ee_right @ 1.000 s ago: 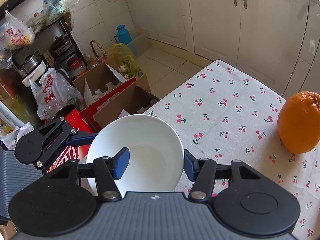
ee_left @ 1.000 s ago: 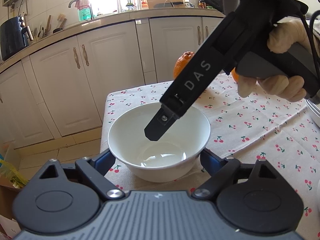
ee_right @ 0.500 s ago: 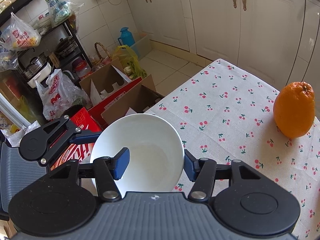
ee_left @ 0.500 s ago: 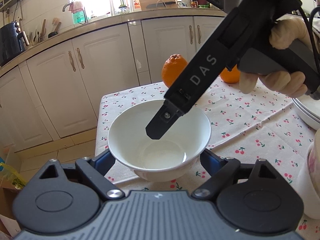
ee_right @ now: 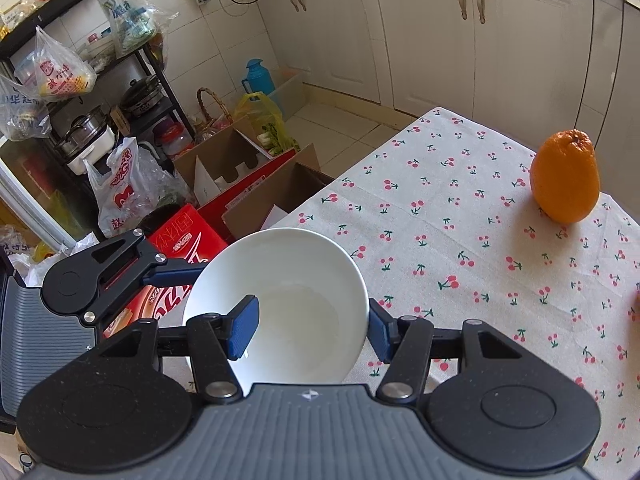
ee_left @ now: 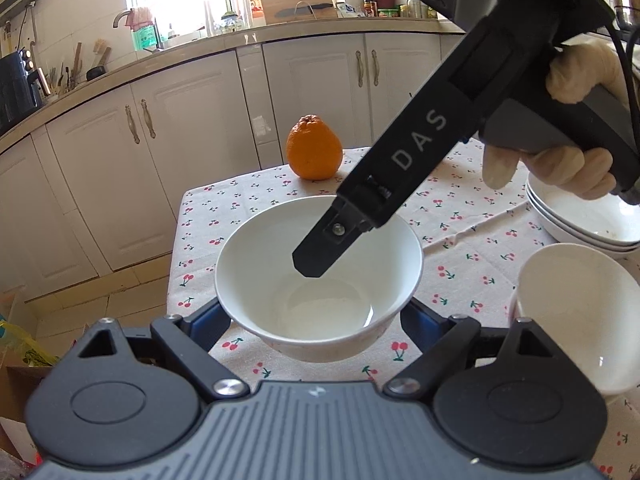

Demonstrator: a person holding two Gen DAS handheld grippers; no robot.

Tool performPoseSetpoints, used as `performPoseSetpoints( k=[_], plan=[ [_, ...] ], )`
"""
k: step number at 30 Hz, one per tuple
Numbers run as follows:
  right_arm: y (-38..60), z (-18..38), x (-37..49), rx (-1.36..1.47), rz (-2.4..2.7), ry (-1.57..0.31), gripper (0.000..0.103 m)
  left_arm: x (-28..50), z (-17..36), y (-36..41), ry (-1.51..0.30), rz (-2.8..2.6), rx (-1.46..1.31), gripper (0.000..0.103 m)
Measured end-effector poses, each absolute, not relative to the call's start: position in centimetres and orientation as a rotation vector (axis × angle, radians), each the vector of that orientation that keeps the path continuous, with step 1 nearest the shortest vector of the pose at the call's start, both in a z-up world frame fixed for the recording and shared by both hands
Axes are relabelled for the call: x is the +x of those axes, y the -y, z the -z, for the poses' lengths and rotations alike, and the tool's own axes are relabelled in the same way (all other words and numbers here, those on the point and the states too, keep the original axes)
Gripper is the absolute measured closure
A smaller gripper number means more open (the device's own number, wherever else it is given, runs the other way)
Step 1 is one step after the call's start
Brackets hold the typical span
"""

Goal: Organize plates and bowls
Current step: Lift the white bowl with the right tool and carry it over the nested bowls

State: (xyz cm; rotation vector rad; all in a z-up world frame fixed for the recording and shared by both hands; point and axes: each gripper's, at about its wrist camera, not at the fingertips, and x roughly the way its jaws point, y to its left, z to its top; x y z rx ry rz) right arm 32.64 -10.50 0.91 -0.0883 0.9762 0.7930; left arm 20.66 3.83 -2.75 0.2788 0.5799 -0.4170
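A white bowl (ee_left: 320,280) hangs a little off the cherry-print tablecloth (ee_left: 460,264), held by both grippers. My left gripper (ee_left: 316,316) is shut on it, its blue pads pressing the outer wall on either side. My right gripper (ee_right: 312,332) is shut on the bowl's (ee_right: 288,280) wall, one blue pad inside and the other outside. In the left wrist view the right gripper's finger (ee_left: 316,252) reaches down into the bowl, with a gloved hand (ee_left: 560,168) on its handle. A second white bowl (ee_left: 580,320) stands at the right, and behind it a stack of white deep plates (ee_left: 584,220).
An orange (ee_left: 314,148) stands near the table's far edge, also in the right wrist view as the orange (ee_right: 566,178). White cabinets (ee_left: 160,140) run behind. Off the table's left edge, open cardboard boxes (ee_right: 256,184) and bags crowd the floor.
Both grippers have carried the bowl together across the table and slightly up. In the left wrist view the orange has slid left, and the second bowl and the plate stack have come into sight.
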Motion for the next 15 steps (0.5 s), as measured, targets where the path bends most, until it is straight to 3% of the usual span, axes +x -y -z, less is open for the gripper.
performPoseSetpoints(
  k=[15],
  plan=[
    [13.4, -3.5, 27.1, -0.069, -0.789, -0.933, 0.04, 16.3, 0.6, -1.7, -0.565, 0.442, 0.296, 0.012]
  ],
)
